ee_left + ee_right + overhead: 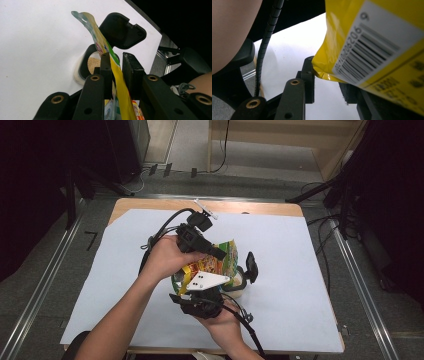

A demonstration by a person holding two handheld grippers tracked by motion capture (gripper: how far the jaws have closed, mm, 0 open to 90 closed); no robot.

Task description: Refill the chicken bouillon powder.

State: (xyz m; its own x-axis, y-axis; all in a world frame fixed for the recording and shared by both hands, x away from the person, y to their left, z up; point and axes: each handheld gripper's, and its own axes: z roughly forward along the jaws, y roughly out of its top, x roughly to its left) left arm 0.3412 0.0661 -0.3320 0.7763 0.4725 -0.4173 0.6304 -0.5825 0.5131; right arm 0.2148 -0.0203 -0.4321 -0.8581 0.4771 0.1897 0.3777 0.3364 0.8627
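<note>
Snack packet [220,262], half-hidden behind hands

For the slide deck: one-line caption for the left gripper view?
Left gripper pinching a yellow snack bag edge-on above an open container of tan powder, lid flipped up.

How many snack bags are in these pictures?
1. The snack bag is held above the middle of the table, between the left gripper and the right gripper. Others may be hidden.
</note>
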